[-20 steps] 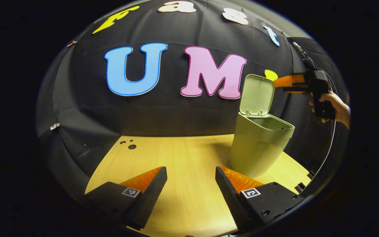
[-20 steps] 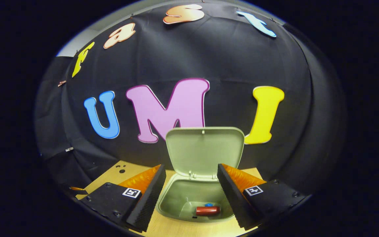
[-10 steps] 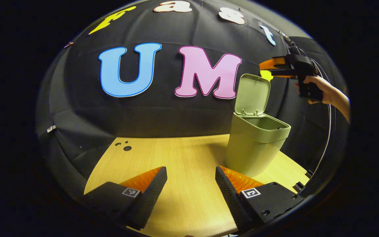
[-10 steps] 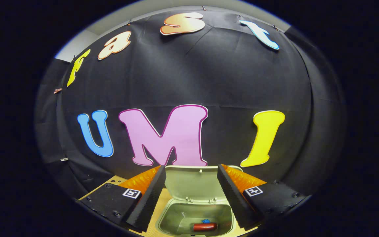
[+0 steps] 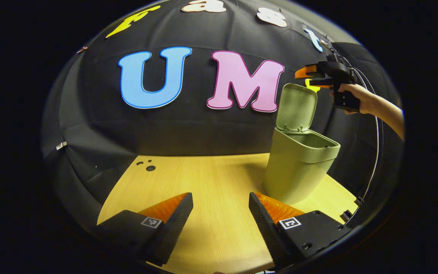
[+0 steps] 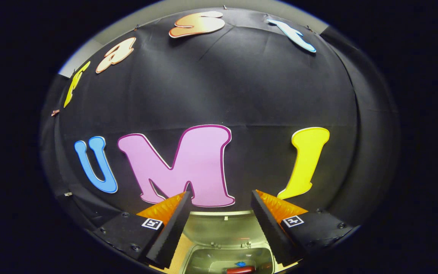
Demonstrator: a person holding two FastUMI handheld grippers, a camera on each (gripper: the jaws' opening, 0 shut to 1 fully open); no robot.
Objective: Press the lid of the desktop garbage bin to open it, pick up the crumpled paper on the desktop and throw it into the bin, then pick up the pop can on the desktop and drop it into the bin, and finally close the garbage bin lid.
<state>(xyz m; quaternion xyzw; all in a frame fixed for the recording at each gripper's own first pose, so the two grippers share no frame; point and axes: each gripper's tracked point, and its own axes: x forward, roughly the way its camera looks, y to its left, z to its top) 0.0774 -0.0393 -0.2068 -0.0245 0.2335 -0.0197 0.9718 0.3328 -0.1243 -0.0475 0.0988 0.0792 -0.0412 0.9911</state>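
We start w/ the table [image 5: 203, 182]: bare wood in front of the left gripper [image 5: 221, 207], no paper or can lying on it, so we judge the pick-ups are done and closing is what's left. The bin [image 5: 299, 167] stands at the table's right-rear part, its lid [image 5: 297, 107] swung up near vertical, hinge at the back edge by the wall. In the right gripper view we look down past the lid's inner face [image 6: 222, 230] into the bin, where the pop can [image 6: 240, 270] lies on its side at the bottom, a small blue bit next to it.

The right gripper [image 5: 306, 77], held in a hand [image 5: 356, 97], hovers just above & slightly behind the lid's top edge, not touching as far as we can tell; fingers apart, nothing between them [image 6: 221, 211]. Left gripper is low over the table, well apart from the bin, fingers also spread & empty.

Key relation: lid lies below & in front of the right fingers, so the right is far nearer. We'd push the top edge forward-down abt the hinge.
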